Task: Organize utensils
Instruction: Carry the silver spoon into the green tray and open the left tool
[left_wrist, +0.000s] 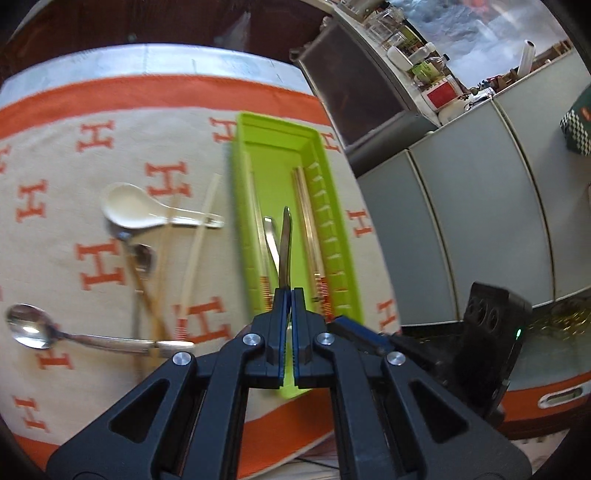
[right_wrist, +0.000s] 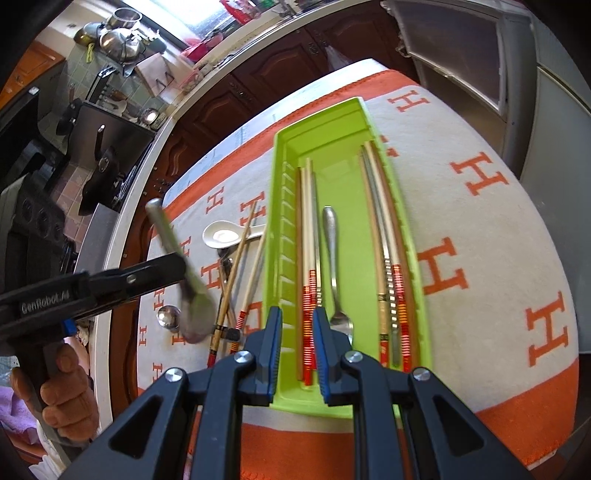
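Kitchen table (left_wrist: 66, 229): left claw (left_wrist: 287, 295) clamped on a metal spoon (left_wrist: 284, 251), right claw (right_wrist: 297, 321) apart; I'd lower it flat into the green tray (left_wrist: 332, 206).

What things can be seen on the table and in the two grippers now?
tray: one, green, on cloth
chopsticks in tray: several, cream, brown, metal, along both long walls
spoon in tray: one, metal, middle
white spoon: one, on cloth beside tray
loose spoons: at least two, metal, on cloth
loose chopsticks: several, cream and wood, on cloth
cloth: one, cream with orange letters
left gripper: black, jaws shut on held spoon
right gripper: black, jaws open over tray end
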